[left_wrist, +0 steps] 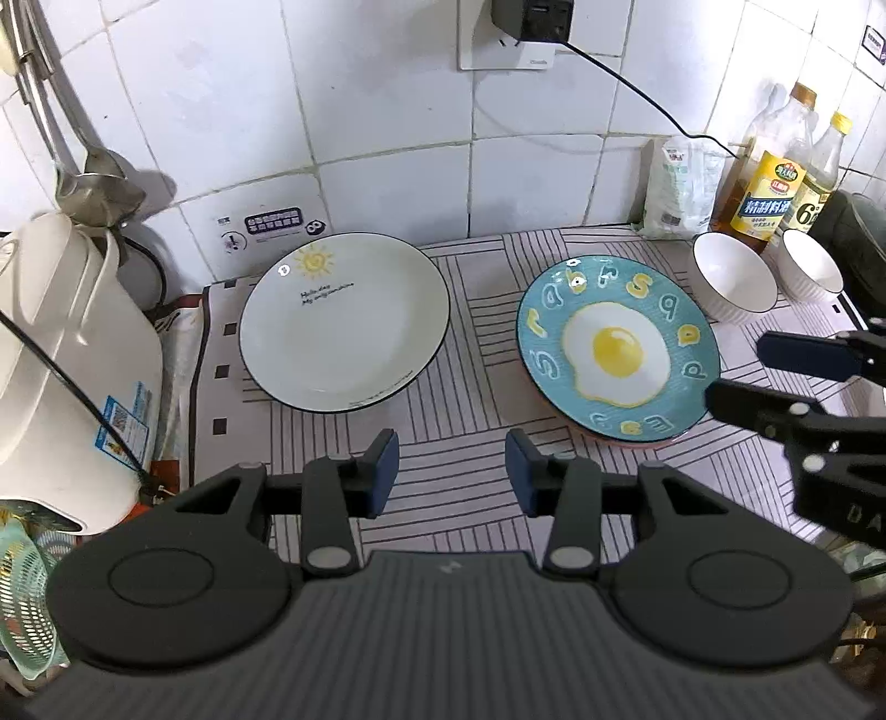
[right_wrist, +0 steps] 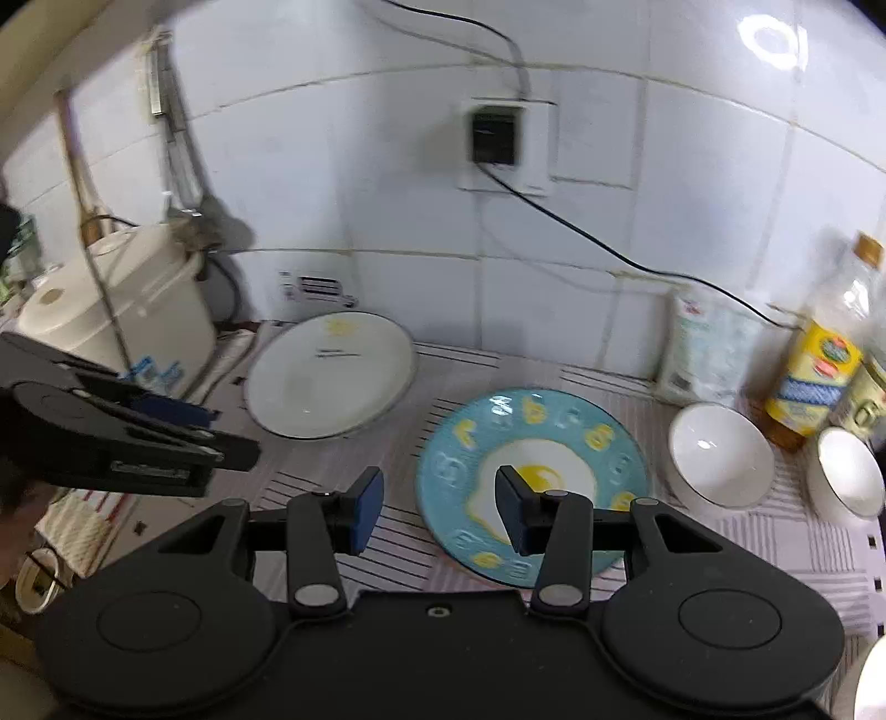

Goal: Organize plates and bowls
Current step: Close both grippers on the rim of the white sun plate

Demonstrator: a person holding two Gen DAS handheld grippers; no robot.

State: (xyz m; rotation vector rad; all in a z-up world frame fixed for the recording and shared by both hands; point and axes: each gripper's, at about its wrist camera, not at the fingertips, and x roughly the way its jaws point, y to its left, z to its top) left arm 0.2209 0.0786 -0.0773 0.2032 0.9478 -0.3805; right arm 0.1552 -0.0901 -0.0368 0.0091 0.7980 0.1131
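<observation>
Both claws hang empty above a kitchen counter: the left gripper (left_wrist: 451,471) holds its blue-padded jaws apart with only the striped mat between them, and the right gripper (right_wrist: 440,512) likewise stands parted, clasping nothing.

On the white counter mat with thin black stripes (left_wrist: 476,354) lie the dishes. At left sits a round white ceramic plate with a thin dark rim (left_wrist: 343,321), a small yellow sun drawn near its far edge above two lines of dark script. Well apart to its right rests a round turquoise plate printed with a fried egg and a ring of yellow and blue letters (left_wrist: 617,346); a pink edge peeks from beneath its near side, though whether that is a second plate cannot be told. Beyond the turquoise plate, toward the right wall, two white ribbed bowls with dark rims stand upright, side by side: the nearer bowl (left_wrist: 733,277) just beside the plate, the farther bowl (left_wrist: 811,266) next to it.

Behind the bowls stand a yellow-labelled bottle of amber oil (left_wrist: 767,183), a second clear bottle with a yellow cap (left_wrist: 822,177) and a white plastic bag (left_wrist: 678,188). A cream-coloured kettle-like appliance (left_wrist: 61,376) occupies the left end, beneath a white tiled wall (left_wrist: 360,99) where a black plug (left_wrist: 529,19) trails a black cord.
</observation>
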